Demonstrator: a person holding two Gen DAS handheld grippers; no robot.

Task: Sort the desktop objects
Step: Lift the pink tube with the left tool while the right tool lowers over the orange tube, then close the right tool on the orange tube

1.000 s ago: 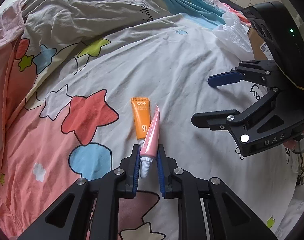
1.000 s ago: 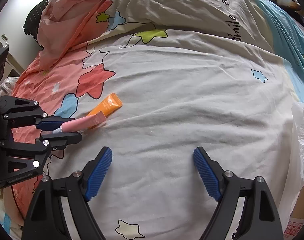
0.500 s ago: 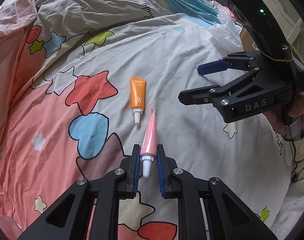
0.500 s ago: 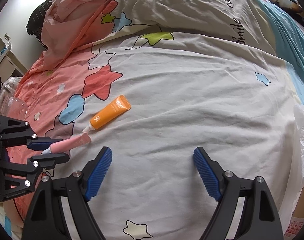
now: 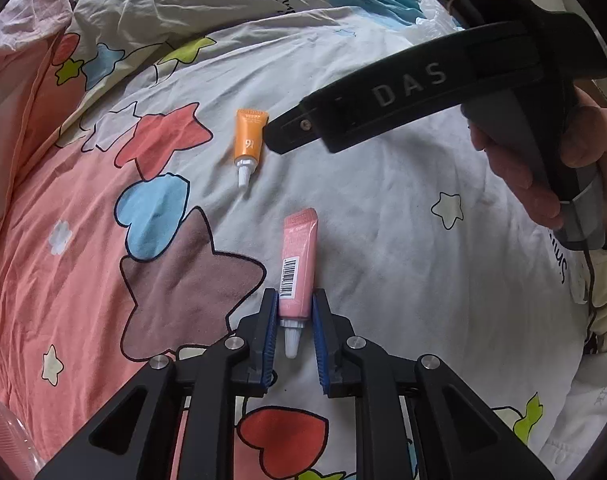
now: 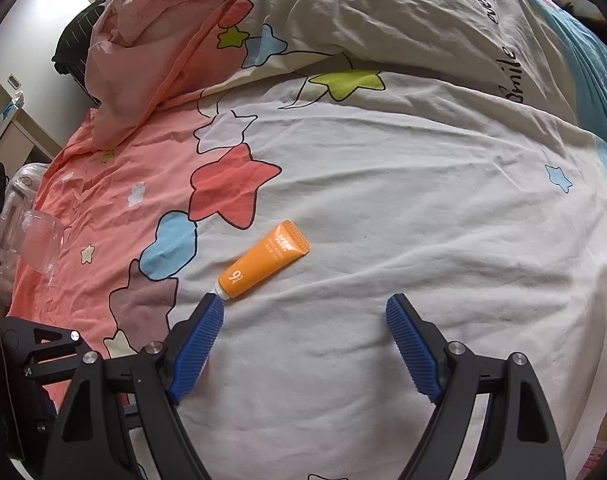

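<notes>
A pink tube (image 5: 296,270) with a white cap and barcode sits at lower centre. An orange tube (image 6: 263,261), white-capped, lies mid-frame. The duvet (image 6: 383,208) shows white, salmon, and coloured stars.

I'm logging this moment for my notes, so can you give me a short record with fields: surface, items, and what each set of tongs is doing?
surface: bed cover printed with stars
pink tube: clamped near its cap end between the left tongs, white cap pointing back toward the camera
orange tube: lying loose on the cover, untouched
right tongs: open, empty, just short of the orange tube, one finger tip next to its cap
hand: gripping the right tongs' handle
clear plastic item: at the left edge, kind unclear
</notes>
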